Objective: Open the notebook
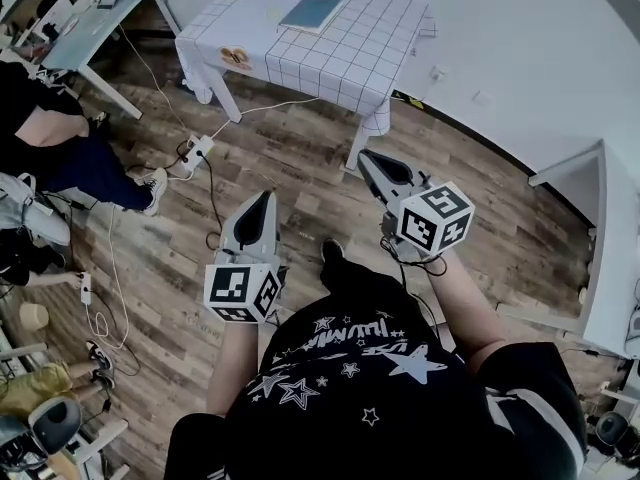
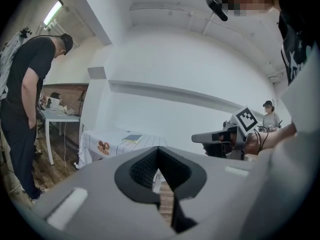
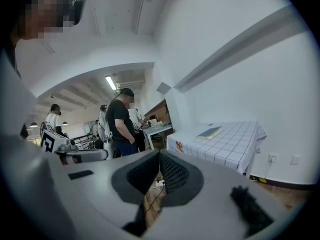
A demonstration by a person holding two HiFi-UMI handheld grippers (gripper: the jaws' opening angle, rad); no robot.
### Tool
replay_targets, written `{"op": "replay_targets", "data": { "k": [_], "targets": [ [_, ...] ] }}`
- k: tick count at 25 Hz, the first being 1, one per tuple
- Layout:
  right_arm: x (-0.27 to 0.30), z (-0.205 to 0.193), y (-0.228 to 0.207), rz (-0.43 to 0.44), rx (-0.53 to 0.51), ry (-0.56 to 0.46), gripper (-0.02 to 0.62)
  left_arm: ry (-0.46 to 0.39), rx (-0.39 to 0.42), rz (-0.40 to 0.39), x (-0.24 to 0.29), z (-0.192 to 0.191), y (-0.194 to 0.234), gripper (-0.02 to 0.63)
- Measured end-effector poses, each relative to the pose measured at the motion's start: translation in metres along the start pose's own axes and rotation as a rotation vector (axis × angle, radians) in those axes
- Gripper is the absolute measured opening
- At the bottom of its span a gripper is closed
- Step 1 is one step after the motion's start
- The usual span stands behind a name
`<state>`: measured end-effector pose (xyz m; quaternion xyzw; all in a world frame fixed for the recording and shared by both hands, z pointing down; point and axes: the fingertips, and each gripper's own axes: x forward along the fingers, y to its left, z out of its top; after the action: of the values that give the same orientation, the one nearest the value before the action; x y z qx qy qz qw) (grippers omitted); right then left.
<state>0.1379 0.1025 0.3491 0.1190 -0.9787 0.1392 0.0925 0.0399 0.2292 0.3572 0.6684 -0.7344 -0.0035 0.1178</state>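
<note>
The notebook [image 1: 311, 12], closed with a teal cover, lies on a small table under a white checked cloth [image 1: 375, 53] at the far side of the room. It also shows in the left gripper view as the notebook [image 2: 132, 138] and in the right gripper view as the notebook [image 3: 210, 132]. Both grippers hang in the air over the wooden floor, well short of the table. My left gripper [image 1: 264, 200] is shut and holds nothing. My right gripper [image 1: 366, 158], a little nearer the table, is shut as well, with nothing between its jaws.
A power strip [image 1: 198, 149] with trailing cables lies on the floor [image 1: 300, 168] in front of the table. People stand and sit at the left [image 1: 50, 148] beside another desk [image 1: 85, 28]. A white cabinet [image 1: 610, 258] stands at the right.
</note>
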Motion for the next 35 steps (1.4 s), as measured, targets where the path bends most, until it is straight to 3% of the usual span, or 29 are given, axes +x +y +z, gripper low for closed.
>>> {"op": "replay_targets", "data": {
  "k": [6,12,19,35],
  "targets": [
    [0.040,0.029,-0.046,0.010,-0.012,-0.001,0.015,0.007,0.015,0.003,0.054,0.018,0.015,0.009],
    [0.065,0.014,-0.037,0.022,-0.003,-0.031,0.015,-0.012,0.033,0.000,0.049,-0.001,0.035,0.009],
    [0.093,0.020,-0.068,0.055,0.022,-0.051,0.015,-0.006,0.036,0.028,0.091,0.001,0.046,0.009],
    [0.123,0.045,-0.136,0.013,0.063,-0.059,0.015,0.013,0.027,-0.005,0.173,0.026,0.063,0.009]
  ]
}}
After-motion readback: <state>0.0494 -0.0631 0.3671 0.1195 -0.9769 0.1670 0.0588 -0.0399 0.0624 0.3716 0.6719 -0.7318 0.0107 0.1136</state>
